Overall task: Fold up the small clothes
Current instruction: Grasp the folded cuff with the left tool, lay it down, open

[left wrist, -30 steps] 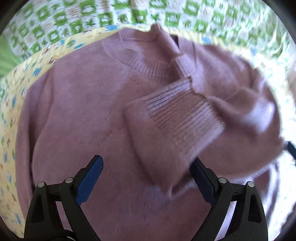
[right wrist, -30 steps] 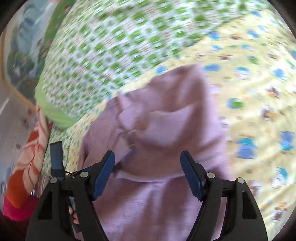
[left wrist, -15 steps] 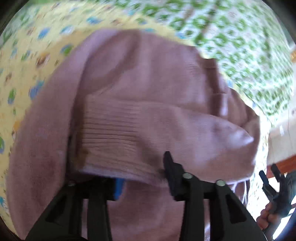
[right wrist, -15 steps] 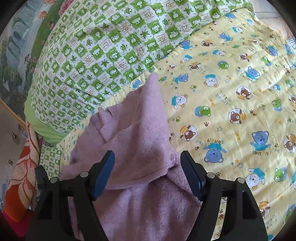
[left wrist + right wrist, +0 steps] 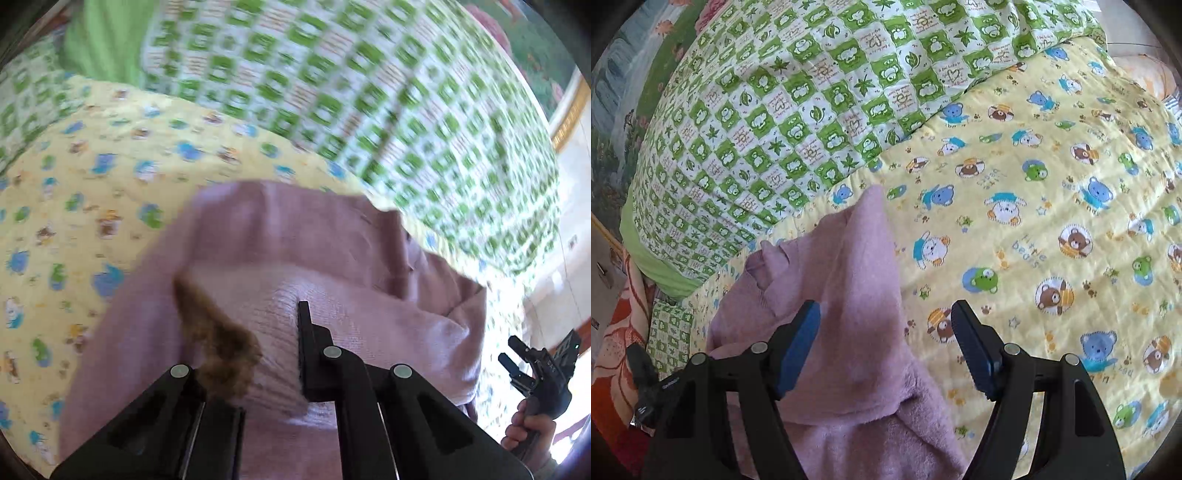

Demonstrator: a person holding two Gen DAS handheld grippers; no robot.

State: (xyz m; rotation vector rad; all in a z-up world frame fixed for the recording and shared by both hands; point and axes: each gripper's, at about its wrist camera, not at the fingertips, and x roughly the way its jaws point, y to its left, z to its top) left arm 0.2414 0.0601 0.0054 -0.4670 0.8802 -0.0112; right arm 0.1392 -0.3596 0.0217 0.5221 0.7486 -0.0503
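We see a mauve knitted sweater lying on a yellow blanket printed with little bears. Behind it, a green and white checked quilt is bunched up along the far edge of the blanket.

In the left wrist view, our left gripper has its jaws drawn together, clamped on a ribbed fold of the sweater — the knit bunches up between the fingers and hides the left one almost completely. This view is blurred, so finer detail of the fold is hard to make out. At the lower right edge, a hand holds the other tool by its handle, well apart from the sweater.

In the right wrist view, our right gripper has its jaws wide apart, blue pads facing each other. It hangs over the sweater's right edge — the left pad sits above the mauve knit, the right pad above the bare yellow blanket. Nothing is pinched between them. The sweater's folded part rises to a soft point toward the checked quilt.
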